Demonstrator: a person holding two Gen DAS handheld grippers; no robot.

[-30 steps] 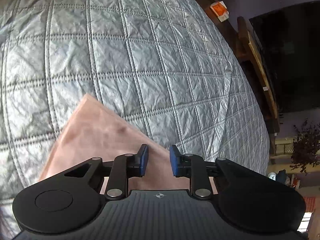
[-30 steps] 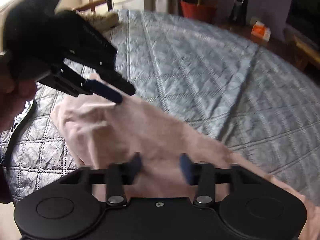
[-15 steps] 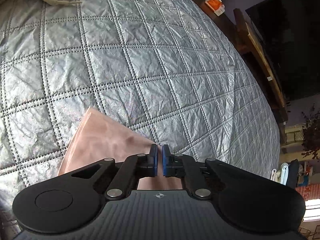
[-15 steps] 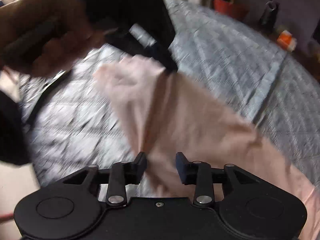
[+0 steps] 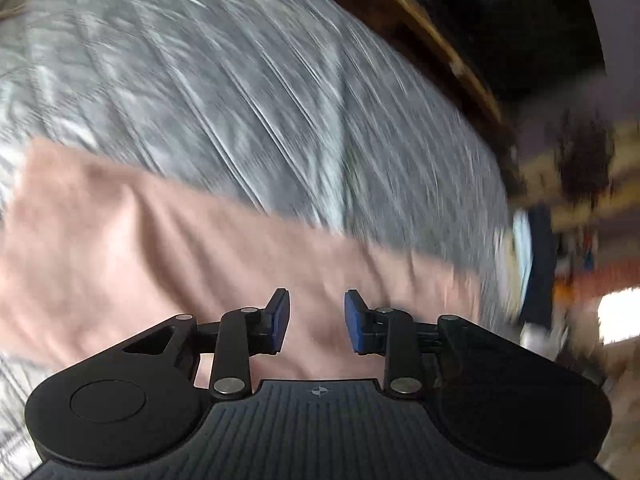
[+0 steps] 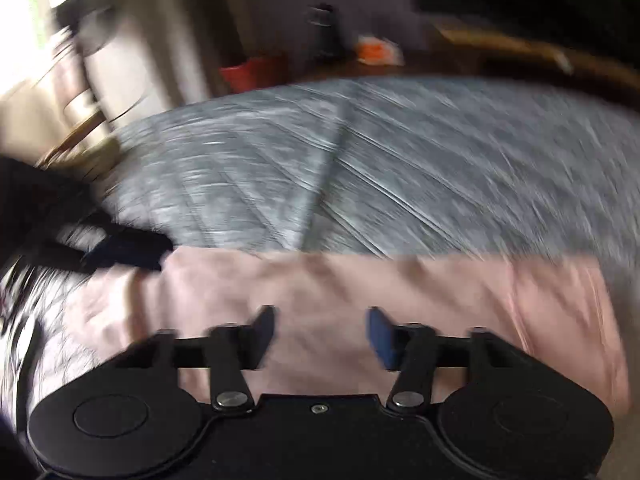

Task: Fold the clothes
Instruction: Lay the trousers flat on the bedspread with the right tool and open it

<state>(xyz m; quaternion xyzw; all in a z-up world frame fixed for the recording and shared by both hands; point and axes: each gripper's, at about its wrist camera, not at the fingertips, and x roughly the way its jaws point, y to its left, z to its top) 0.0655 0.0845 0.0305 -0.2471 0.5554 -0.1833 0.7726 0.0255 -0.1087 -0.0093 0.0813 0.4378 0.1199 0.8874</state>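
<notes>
Both views heavily motion-blurred. Left gripper (image 5: 316,322) angled down over the bed, jaws parted with a clear gap; they have just been opening, and nothing is pinched between the blue pads (image 5: 280,320), with cloth only beneath them. In the right wrist view the same gripper shows as a dark smear at the cloth's left end (image 6: 124,250); contact there cannot be told.

Right gripper (image 6: 320,336) also pitched down, jaws apart with a wide gap, just been closing; pads not pressing anything, fabric below.

Pink garment (image 6: 360,300) lies on the grey quilted bedspread (image 6: 400,168) as a long band, its long axis running left to right across both views. Soft wrinkles, plain colour, far edge fairly straight.
</notes>
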